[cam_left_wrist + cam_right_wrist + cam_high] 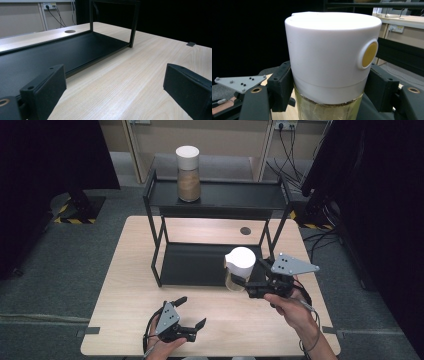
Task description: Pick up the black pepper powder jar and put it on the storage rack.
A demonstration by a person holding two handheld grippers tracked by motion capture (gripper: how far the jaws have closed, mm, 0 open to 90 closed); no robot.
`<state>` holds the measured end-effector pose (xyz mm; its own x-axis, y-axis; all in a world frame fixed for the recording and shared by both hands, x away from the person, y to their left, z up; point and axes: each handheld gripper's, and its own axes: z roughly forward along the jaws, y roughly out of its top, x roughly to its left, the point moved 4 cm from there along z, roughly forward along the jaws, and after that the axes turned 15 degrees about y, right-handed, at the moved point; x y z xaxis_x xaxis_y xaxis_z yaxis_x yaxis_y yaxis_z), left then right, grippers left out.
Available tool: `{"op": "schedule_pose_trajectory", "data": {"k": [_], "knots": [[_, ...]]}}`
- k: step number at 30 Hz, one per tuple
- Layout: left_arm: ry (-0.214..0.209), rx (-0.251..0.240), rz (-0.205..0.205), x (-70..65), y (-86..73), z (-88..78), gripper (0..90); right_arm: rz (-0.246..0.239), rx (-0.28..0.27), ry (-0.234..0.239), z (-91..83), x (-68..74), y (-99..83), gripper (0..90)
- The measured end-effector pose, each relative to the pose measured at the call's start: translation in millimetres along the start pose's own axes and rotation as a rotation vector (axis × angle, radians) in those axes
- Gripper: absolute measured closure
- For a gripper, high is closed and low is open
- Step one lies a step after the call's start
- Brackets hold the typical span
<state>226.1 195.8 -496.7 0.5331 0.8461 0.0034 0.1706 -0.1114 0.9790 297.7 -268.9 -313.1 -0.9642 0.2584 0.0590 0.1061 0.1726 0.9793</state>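
Observation:
A glass jar with a white lid [240, 266] hangs above the table by the front right corner of the black rack's lower shelf [195, 265], with my right gripper [239, 281] shut on its glass just under the lid. In the right gripper view the jar [332, 57] stands upright between the two pads, a yellow round button on its lid facing right. A second white-lidded jar [188, 172] with brown contents stands on the rack's top shelf [225, 195]. My left gripper [191, 312] rests open and empty near the table's front edge, its jaws [115, 92] wide apart over bare wood.
The two-tier black metal rack [50, 55] takes up the middle and back of the wooden table [130, 285]. A round cable hole [245, 230] lies behind the rack's lower shelf. Dark curtains and cables flank the table on a grey floor.

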Motion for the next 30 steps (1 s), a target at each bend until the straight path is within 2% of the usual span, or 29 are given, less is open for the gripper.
{"op": "schedule_pose_trajectory", "data": {"k": [7, 15, 21, 30], "knots": [[0.003, 0.0, 0.0, 1.0, 0.4, -0.5, 4.0, -0.012, 0.003, -0.009, 2.1, -4.0, 14.5, 30.8], [0.005, -0.001, 0.0, 1.4, 0.4, -0.7, 4.0, -0.004, 0.002, 0.004, 2.3, -10.4, 32.3, 30.8], [0.005, -0.001, -0.001, 1.4, 0.3, -0.7, 4.0, -0.002, -0.001, 0.024, 2.9, -17.3, 48.8, 30.8], [0.004, 0.001, -0.001, 1.1, 0.0, -0.3, 4.0, -0.016, 0.001, 0.022, 2.1, -21.3, 77.8, 30.8]]}}
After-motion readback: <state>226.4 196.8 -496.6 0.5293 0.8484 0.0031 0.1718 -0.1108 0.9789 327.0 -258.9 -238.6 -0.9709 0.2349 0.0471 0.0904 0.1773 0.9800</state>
